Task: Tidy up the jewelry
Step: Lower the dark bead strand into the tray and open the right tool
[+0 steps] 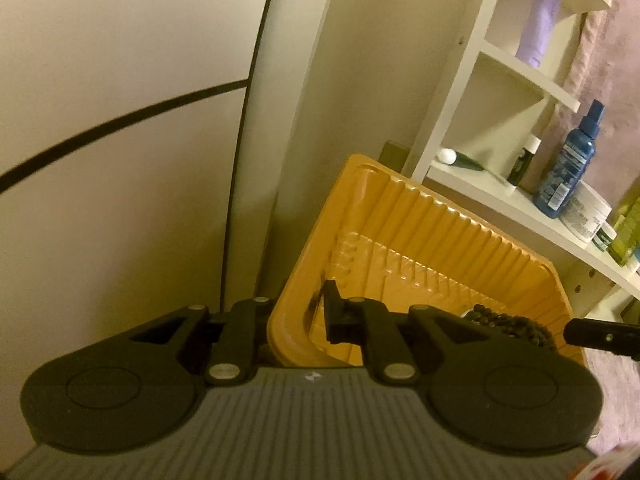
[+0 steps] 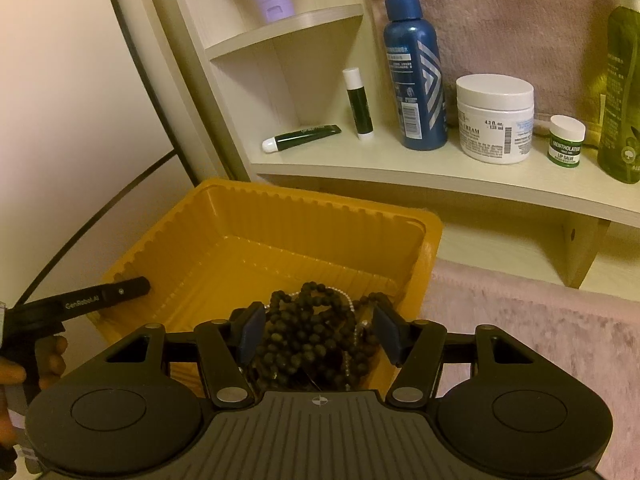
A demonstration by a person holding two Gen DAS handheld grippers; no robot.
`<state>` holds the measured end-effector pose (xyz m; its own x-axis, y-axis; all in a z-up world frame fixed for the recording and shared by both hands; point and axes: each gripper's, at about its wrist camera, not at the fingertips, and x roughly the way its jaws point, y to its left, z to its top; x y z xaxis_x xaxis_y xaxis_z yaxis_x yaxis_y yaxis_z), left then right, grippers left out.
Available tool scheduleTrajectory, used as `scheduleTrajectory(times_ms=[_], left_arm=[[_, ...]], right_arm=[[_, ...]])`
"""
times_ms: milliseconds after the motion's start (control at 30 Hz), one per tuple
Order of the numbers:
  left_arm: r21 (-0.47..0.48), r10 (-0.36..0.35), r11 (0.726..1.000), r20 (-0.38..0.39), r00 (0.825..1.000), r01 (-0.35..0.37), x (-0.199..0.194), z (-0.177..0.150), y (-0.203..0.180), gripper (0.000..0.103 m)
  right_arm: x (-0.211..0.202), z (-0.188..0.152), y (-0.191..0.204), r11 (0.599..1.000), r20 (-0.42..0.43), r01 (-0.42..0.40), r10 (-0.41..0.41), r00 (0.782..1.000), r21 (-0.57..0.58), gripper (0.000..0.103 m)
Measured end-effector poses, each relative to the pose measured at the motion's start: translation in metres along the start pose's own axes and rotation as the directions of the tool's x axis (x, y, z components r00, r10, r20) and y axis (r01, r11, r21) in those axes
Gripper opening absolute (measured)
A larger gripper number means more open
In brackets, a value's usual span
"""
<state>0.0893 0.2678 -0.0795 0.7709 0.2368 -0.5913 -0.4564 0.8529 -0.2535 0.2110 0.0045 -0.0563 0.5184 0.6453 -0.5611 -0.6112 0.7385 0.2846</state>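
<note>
Shelf (image 2: 440, 184) behind | orange tray (image 2: 224, 216) | dark beads (image 2: 308, 336) inside

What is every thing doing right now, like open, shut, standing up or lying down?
Yellow tray: open, beads inside.
Dark beads: heaped between the right gripper's pads.
Right gripper: open.
Left gripper: nearly shut at the tray's rim.
Blue spray bottle: upright, capped.
White cream jar: lid on.
Green tube: lying down.
</note>
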Motion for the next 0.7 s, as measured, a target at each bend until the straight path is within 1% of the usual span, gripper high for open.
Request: scheduleTrajectory(times_ms=[233,300,367,400,467,533,600,700], left_arm=[[-0.004,-0.014,1.000,-0.008,1.000,0.014,0.004,-0.001,0.003,0.015],[-0.006,-0.011,1.000,-0.013,1.000,0.011,0.006,0.000,0.003,0.023],[-0.008,-0.016,1.000,-0.017,1.000,0.016,0.007,-0.001,0.004,0.026],[-0.006,-0.012,1.000,-0.020,1.000,0.012,0.007,-0.001,0.004,0.034],[-0.001,0.002,1.000,-0.003,1.000,-0.002,0.005,-0.001,0.005,0.042],[-0.004,-0.007,1.000,0.015,1.000,0.007,0.001,0.001,0.007,0.043],[-0.020,-0.010,1.000,0.022,1.000,0.010,-0.003,0.005,0.010,0.049],[-0.019,-0.002,1.000,0.035,0.999,0.003,-0.008,0.007,0.012,0.053]], right_arm=[[0.001,-0.001,0.000,1.000,0.003,-0.003,0.003,1.000,-0.005,0.061],[0.002,-0.001,0.000,1.000,0.003,-0.003,0.003,1.000,-0.006,0.061],[0.002,-0.001,0.000,1.000,0.001,-0.002,0.002,1.000,-0.008,0.061],[0.002,-0.002,0.000,1.000,0.002,-0.001,0.001,1.000,-0.008,0.061],[0.001,-0.003,0.000,1.000,0.009,-0.005,0.005,1.000,-0.013,0.062],[0.001,-0.003,0.002,1.000,0.005,-0.001,0.001,1.000,-0.017,0.063],[0.000,-0.004,0.003,1.000,0.009,-0.003,0.003,1.000,-0.015,0.064],[-0.001,-0.004,0.004,1.000,0.014,-0.007,0.007,1.000,-0.018,0.066]])
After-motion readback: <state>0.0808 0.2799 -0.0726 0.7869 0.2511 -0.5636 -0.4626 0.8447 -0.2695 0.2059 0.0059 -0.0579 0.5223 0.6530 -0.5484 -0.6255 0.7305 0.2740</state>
